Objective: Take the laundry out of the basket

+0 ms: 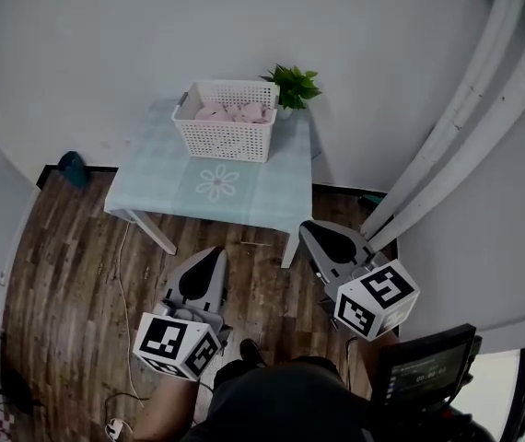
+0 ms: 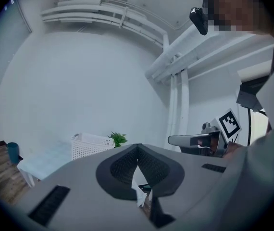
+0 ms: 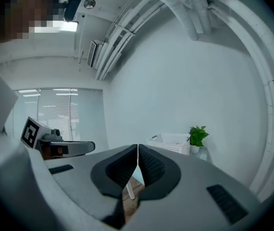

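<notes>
A white perforated laundry basket (image 1: 226, 122) stands at the back of a small table (image 1: 175, 187) with a pale green checked cloth. Pink laundry (image 1: 233, 112) lies inside it. The basket also shows in the left gripper view (image 2: 92, 145) and the right gripper view (image 3: 170, 143). Both grippers hang well short of the table, above the wooden floor. My left gripper (image 1: 213, 252) is shut with nothing in it; its jaw tips meet (image 2: 137, 146). My right gripper (image 1: 309, 227) is shut and empty too, tips together (image 3: 137, 147).
A small green potted plant (image 1: 292, 86) stands behind the basket at the table's back right corner. A teal object (image 1: 71, 168) lies on the floor left of the table. White walls curve round the table; pipes or trim (image 1: 465, 127) run down at right. Cables (image 1: 120, 284) trail on the floor.
</notes>
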Tool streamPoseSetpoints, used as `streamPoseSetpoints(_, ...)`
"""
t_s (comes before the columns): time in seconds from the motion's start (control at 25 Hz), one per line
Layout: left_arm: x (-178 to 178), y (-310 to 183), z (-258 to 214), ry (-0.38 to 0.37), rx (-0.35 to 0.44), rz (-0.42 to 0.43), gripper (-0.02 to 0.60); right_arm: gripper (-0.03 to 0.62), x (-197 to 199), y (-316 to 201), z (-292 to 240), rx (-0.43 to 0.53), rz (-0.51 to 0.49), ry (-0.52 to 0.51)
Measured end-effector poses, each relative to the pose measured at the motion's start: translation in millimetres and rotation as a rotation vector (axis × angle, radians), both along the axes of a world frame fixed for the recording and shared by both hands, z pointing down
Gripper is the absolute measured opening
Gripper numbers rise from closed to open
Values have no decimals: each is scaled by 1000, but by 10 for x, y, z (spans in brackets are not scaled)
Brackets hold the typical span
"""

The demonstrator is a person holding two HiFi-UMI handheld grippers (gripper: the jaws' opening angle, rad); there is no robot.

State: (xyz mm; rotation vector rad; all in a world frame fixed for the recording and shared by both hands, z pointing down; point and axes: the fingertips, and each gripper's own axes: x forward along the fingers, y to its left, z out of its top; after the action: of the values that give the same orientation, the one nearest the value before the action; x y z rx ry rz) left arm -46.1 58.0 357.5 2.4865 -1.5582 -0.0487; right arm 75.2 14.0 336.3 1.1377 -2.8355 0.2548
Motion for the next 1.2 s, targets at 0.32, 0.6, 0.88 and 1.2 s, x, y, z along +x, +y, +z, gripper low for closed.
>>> streamPoseSetpoints(0.32,-433,-535,18,24,6,41,8,18,-472,-445,-47,26,9,67)
streamPoseSetpoints(0.6,-649,-1253,31,-63,19,31,8,18,-657,-1201,19,41,9,49)
streamPoseSetpoints(0.88,-717,-2077,-2,-80,-4,6,8,18,-773,-2039,-46,51,-25,18)
streamPoseSetpoints(1.2,-641,-2908,34,-96,-40,-7,8,18,-778,-2851,3,37,-76,8)
